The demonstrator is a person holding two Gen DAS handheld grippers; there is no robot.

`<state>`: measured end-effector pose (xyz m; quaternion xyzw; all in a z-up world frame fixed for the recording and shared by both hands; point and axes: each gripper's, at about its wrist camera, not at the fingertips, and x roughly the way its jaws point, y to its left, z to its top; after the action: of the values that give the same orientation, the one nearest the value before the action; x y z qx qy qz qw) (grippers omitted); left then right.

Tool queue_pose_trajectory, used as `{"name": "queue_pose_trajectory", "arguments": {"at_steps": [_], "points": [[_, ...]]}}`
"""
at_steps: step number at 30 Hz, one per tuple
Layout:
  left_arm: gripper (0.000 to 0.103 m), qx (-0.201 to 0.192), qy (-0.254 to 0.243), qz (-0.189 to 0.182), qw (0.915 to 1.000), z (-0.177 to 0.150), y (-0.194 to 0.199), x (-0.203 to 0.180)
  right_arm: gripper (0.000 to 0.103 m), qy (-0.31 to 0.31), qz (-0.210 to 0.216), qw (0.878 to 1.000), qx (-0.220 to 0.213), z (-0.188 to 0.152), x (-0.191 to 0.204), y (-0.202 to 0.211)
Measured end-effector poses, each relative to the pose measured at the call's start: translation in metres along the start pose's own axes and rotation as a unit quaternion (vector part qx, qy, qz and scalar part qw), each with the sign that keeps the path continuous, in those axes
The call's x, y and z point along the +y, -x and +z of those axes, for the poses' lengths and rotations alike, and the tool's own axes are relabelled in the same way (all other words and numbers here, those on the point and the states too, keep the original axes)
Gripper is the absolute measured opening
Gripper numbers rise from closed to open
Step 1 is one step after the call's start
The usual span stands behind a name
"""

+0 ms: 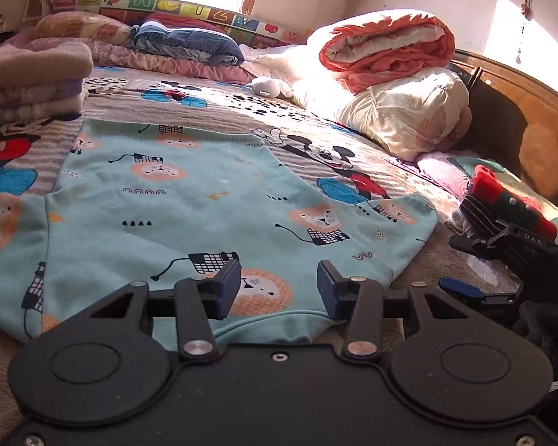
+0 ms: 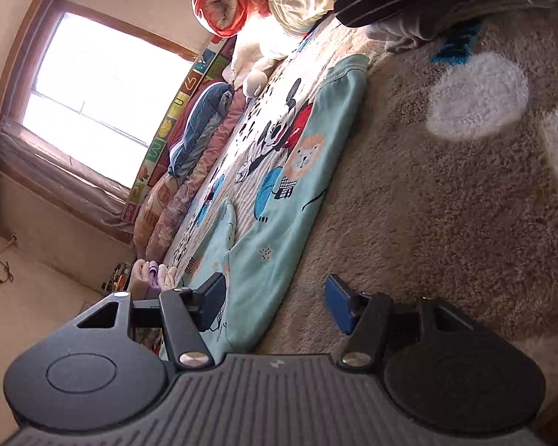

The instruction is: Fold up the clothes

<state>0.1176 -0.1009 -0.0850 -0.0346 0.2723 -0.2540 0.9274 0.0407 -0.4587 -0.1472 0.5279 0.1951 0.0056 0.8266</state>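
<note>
- The teal lion-print garment (image 1: pixel 189 204) lies spread flat on the bed (image 1: pixel 241 111), its hem near the bed's near edge.
- The left claw (image 1: pixel 278 290) hangs just over that hem, jaws parted, nothing between the pads.
- The right claw (image 2: pixel 275 304), rolled on its side, straddles the garment's edge, jaws parted, gripping nothing.
- A folded stack (image 1: pixel 33 78) sits at the bed's far left.
</note>
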Motion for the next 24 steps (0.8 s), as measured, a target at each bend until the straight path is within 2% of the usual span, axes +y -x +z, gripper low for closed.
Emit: {"name": "queue_pose_trajectory", "arguments": {"at_steps": [4, 7, 10, 14, 16, 18, 20, 24], "points": [[0.041, -0.007, -0.077, 0.039, 0.9962, 0.007, -0.025, -0.040, 0.061, -0.010, 0.021, 1.000, 0.001, 0.002, -0.007, -0.009], [0.041, -0.008, -0.100, 0.045, 0.9940, 0.008, -0.041, -0.063, 0.061, -0.012, 0.032, 0.999, 0.002, 0.006, -0.008, -0.014], [0.041, 0.015, -0.124, 0.051, 0.9909, -0.004, -0.063, -0.079, 0.063, -0.014, 0.043, 0.999, 0.003, 0.010, -0.010, -0.020], [0.033, 0.021, -0.208, 0.081, 0.9745, -0.031, -0.077, -0.101, 0.064, -0.048, 0.061, 0.997, -0.003, 0.018, -0.017, -0.021], [0.033, 0.020, -0.214, 0.082, 0.9731, -0.029, -0.073, -0.101, 0.064, -0.071, 0.072, 0.995, -0.009, 0.021, -0.022, -0.023], [0.033, 0.016, -0.201, 0.077, 0.9764, -0.023, -0.067, -0.097, 0.064, -0.089, 0.079, 0.993, -0.013, 0.024, -0.026, -0.024], [0.039, 0.011, -0.186, 0.074, 0.9796, -0.016, -0.060, -0.094, 0.064, -0.099, 0.084, 0.991, -0.016, 0.026, -0.030, -0.023], [0.043, 0.011, -0.214, 0.081, 0.9735, -0.009, -0.059, -0.108, 0.067, -0.120, 0.097, 0.988, -0.023, 0.028, -0.035, -0.017]]}}
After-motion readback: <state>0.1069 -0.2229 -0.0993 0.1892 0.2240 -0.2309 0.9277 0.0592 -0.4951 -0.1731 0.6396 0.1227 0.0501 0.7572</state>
